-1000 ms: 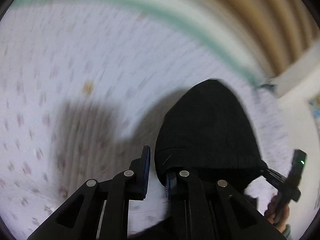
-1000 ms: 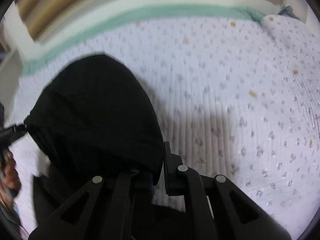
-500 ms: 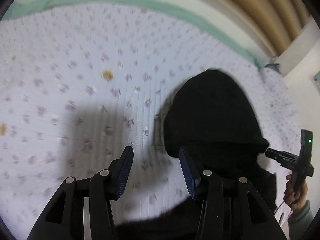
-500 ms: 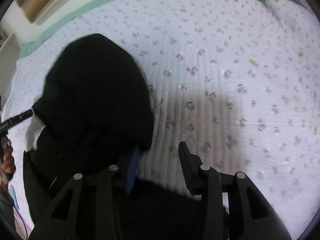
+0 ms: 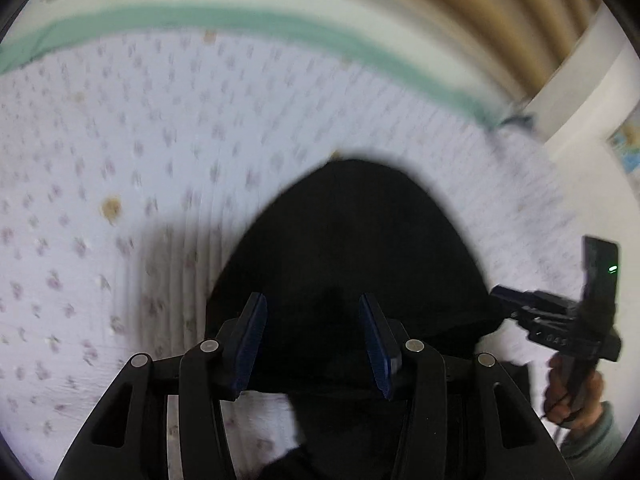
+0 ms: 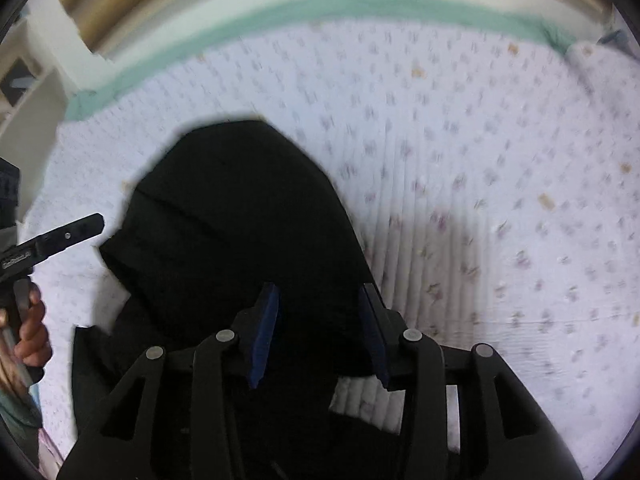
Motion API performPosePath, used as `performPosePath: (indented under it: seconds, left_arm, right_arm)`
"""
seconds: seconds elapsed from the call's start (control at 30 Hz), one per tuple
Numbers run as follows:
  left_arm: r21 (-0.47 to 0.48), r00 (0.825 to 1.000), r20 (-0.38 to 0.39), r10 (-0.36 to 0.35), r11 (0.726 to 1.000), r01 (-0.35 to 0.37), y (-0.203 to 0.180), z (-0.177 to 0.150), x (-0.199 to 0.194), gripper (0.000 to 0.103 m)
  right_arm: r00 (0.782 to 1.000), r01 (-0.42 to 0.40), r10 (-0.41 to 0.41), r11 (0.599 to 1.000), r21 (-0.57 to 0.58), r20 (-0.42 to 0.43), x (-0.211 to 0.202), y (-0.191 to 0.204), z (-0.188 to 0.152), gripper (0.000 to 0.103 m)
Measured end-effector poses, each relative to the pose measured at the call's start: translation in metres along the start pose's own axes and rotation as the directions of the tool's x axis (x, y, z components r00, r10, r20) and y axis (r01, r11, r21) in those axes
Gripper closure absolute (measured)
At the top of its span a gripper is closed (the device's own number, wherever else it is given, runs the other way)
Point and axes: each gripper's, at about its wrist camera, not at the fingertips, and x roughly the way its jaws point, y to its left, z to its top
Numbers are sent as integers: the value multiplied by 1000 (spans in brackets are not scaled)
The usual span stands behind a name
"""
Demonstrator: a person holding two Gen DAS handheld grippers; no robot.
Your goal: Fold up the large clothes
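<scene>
A black garment (image 5: 352, 248) with a rounded hood-like top lies on a white floral quilt (image 5: 120, 168). My left gripper (image 5: 312, 336) is open, its blue pads spread over the garment's near edge, holding nothing. The right gripper shows at the right of this view (image 5: 560, 320), held in a hand. In the right wrist view the garment (image 6: 240, 220) fills the left-centre. My right gripper (image 6: 320, 332) is open over its lower right edge, empty. The left gripper's tip shows at the left (image 6: 60, 236).
The quilt (image 6: 500, 200) spreads far to the right. A green bed edge (image 5: 280, 28) and tan curtain (image 5: 480, 8) run along the back. A white wall (image 5: 592, 120) stands at the right. Both views are motion-blurred.
Both grippers let go of the garment's edge and opened. They then moved in over the garment, which now lies flat on the quilt.
</scene>
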Motion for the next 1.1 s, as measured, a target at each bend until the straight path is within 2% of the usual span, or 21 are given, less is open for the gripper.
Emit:
performPosePath:
  seconds: [0.03, 0.07, 0.1, 0.17, 0.33, 0.4, 0.47, 0.5, 0.53, 0.57, 0.6, 0.67, 0.8, 0.87, 0.97, 1.0, 1.03, 1.07, 1.1]
  left_arm:
    - [-10, 997, -61, 40, 999, -41, 6, -4, 21, 54]
    - [-28, 992, -114, 50, 998, -54, 14, -10, 38, 54]
    - [-44, 993, -117, 35, 998, -40, 19, -13, 45, 54]
    - [-32, 995, -100, 27, 999, -30, 19, -13, 44, 54]
    - [47, 998, -59, 36, 998, -34, 13, -10, 22, 54]
    - [63, 1000, -4, 11, 998, -11, 11, -5, -1, 54]
    - [58, 996, 70, -45, 997, 41, 11, 7, -29, 53]
    - [54, 995, 83, -63, 997, 59, 11, 12, -35, 47]
    - [46, 992, 97, -85, 996, 81, 13, 22, -40, 36]
    - [41, 989, 104, -104, 994, 100, 15, 34, -44, 30]
    - [44, 988, 95, -119, 992, 116, 16, 45, -42, 23]
    - [43, 989, 53, -137, 990, 135, 15, 61, -27, 23]
    - [-10, 986, -80, -150, 989, 149, 26, 75, 22, 23]
    - [-56, 968, -139, -210, 977, 204, 35, 73, 48, 23]
    - [-112, 941, -177, -289, 956, 272, 36, 64, 70, 24]
    - [-104, 945, -172, -278, 959, 264, 35, 61, 73, 28]
    - [-79, 951, -167, -262, 965, 252, 31, 58, 73, 42]
    - [-54, 954, -157, -256, 967, 251, 28, 56, 70, 50]
    - [-34, 956, -141, -258, 966, 256, 25, 54, 65, 61]
  right_arm:
    - [1000, 11, -11, 1000, 2, -29, 13, 0, -7, 62]
    - [998, 21, -20, 1000, 7, -65, 28, -3, -12, 65]
    - [996, 23, -22, 1000, 13, -91, 40, -8, -18, 66]
    - [996, 20, -18, 1000, 17, -91, 47, -10, -23, 68]
    - [994, 19, -23, 999, -37, -110, 34, -6, -21, 67]
    - [995, -8, 1, 998, -61, -102, 20, -6, -15, 65]
    - [997, -49, 45, 997, -59, -69, 3, -9, -8, 65]
    - [996, -79, 77, 996, -50, -41, -8, -10, 0, 64]
    - [995, -96, 95, 994, -44, -25, -14, -12, 5, 62]
    - [993, -114, 114, 993, -36, -8, -20, -13, 14, 56]
    - [992, -122, 122, 992, -34, 2, -20, -15, 22, 52]
    - [993, -117, 118, 992, -44, 18, -17, -15, 38, 43]
    - [988, -153, 152, 987, -38, -37, 8, -17, 58, 42]
    - [983, -163, 162, 986, -17, -82, 26, -20, 62, 42]
    - [969, -195, 198, 980, 33, -148, 57, -19, 63, 42]
    - [958, -224, 230, 973, 53, -170, 66, -20, 61, 42]
    - [953, -238, 245, 969, 60, -179, 70, -20, 59, 44]
    - [952, -245, 249, 968, 47, -177, 69, -17, 57, 57]
    - [953, -249, 249, 968, 19, -172, 65, -13, 55, 65]
